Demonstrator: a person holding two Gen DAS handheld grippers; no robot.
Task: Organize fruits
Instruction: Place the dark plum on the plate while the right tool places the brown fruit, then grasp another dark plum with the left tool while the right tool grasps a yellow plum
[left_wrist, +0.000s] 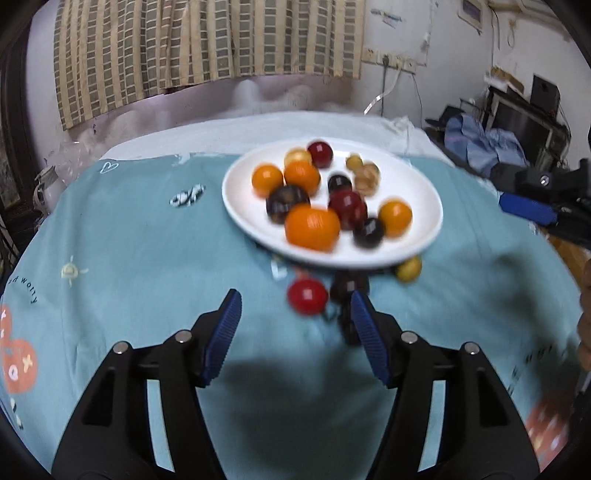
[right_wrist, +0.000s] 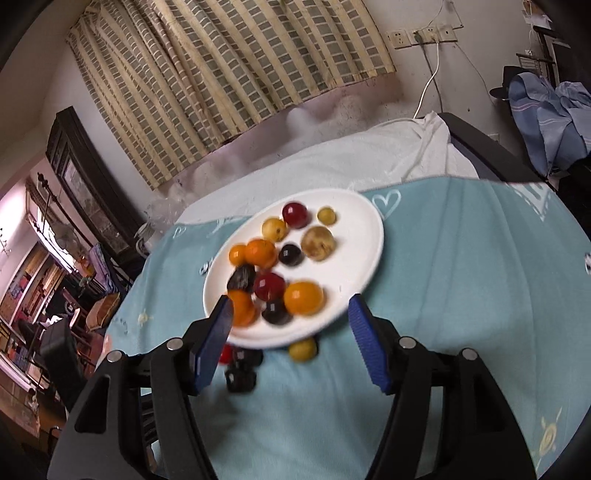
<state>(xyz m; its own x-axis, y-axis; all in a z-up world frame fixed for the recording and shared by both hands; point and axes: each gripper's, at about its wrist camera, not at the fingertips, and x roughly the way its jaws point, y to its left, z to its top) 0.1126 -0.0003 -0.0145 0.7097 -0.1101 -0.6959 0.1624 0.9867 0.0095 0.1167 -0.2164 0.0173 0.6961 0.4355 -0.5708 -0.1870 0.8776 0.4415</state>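
A white plate (left_wrist: 417, 177) on a teal cloth holds several small fruits: orange, dark purple, red and yellow-brown ones. It also shows in the right wrist view (right_wrist: 354, 236). On the cloth in front of the plate lie a red fruit (left_wrist: 307, 296), a dark fruit (left_wrist: 349, 286) and a yellow fruit (left_wrist: 409, 268); the right wrist view shows the yellow fruit (right_wrist: 303, 350) and dark fruits (right_wrist: 242, 374). My left gripper (left_wrist: 295, 325) is open and empty, just short of the red fruit. My right gripper (right_wrist: 290, 325) is open and empty over the plate's near edge.
The teal cloth (left_wrist: 147, 240) covers a table with a white cloth (right_wrist: 332, 162) at its far end. A checked curtain (left_wrist: 207, 40) hangs behind. Clothes and dark equipment (left_wrist: 491, 140) stand at the right. The right gripper (left_wrist: 543, 206) shows at the left view's right edge.
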